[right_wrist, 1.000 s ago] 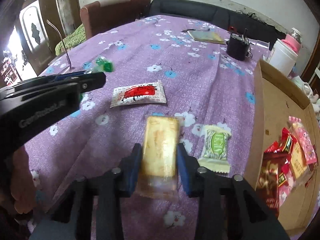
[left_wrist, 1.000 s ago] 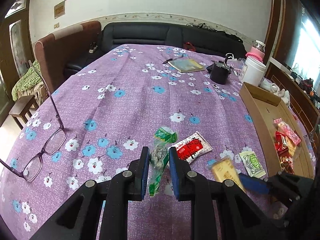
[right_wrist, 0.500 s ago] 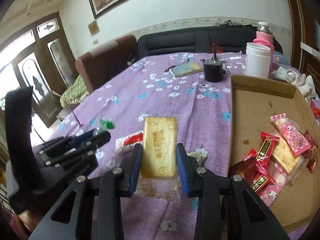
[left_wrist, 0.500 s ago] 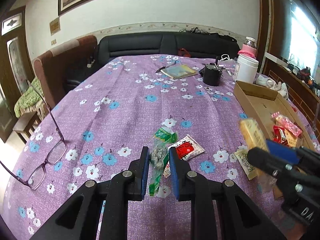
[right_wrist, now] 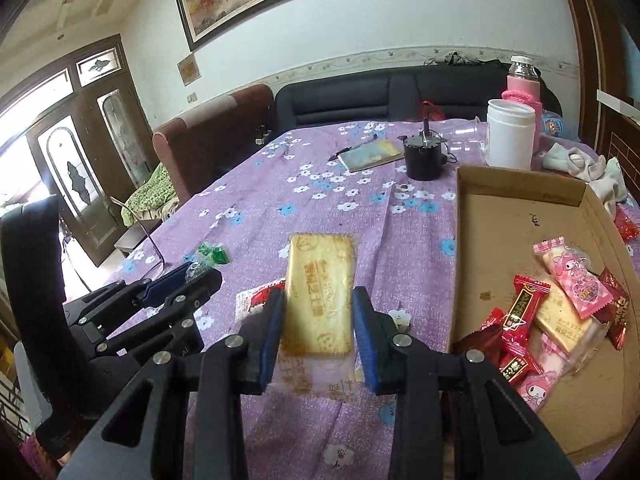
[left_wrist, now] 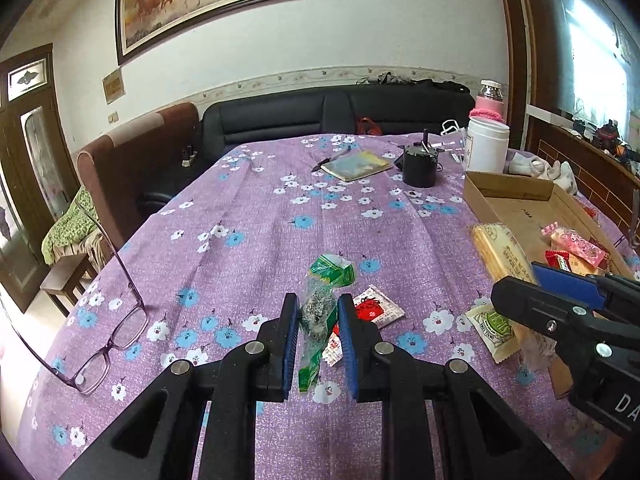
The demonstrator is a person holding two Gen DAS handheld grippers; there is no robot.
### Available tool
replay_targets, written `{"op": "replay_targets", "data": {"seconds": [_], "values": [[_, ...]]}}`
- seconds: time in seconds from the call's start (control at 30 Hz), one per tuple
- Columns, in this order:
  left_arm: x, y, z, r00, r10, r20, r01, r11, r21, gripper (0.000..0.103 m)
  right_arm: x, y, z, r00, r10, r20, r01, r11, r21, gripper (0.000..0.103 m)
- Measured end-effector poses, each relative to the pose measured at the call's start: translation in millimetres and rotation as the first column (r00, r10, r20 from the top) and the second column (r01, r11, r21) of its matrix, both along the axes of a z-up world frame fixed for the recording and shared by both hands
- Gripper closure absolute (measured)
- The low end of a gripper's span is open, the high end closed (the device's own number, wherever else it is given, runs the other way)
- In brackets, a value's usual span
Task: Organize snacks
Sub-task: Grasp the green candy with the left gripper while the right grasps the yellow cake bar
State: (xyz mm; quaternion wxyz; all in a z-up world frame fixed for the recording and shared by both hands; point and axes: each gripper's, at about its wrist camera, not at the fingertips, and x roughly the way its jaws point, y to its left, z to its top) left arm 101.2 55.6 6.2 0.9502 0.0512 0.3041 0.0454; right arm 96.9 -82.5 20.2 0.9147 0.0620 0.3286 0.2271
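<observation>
The yellow biscuit pack (right_wrist: 320, 296) is clamped in the right gripper (right_wrist: 319, 332), lifted just left of the cardboard box (right_wrist: 520, 184). The left gripper (left_wrist: 318, 332) is closed on a green-ended clear wrapper (left_wrist: 320, 312), farther left of the box. Risk: 2 loose packets below; the slick wrapper may slip, or the grippers collide at the box wall.

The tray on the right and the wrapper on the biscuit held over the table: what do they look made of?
Tray: looks like plain brown cardboard, matte, with folded walls and a few stains. Biscuit wrapper: seemingly thin clear plastic film, glossy, since the biscuit shows through it and a crinkled transparent end sticks out below.
</observation>
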Motion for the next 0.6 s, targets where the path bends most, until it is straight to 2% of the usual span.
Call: {"op": "replay_targets", "data": {"seconds": [0.6], "values": [[-4.4,-4.5,1.3,1.0,-0.002,0.029,0.001,1.0,0.023,0.083,0.2,-9.1,4.5,1.0,-0.016,0.01,0.015,1.0,0.016,0.07]]}}
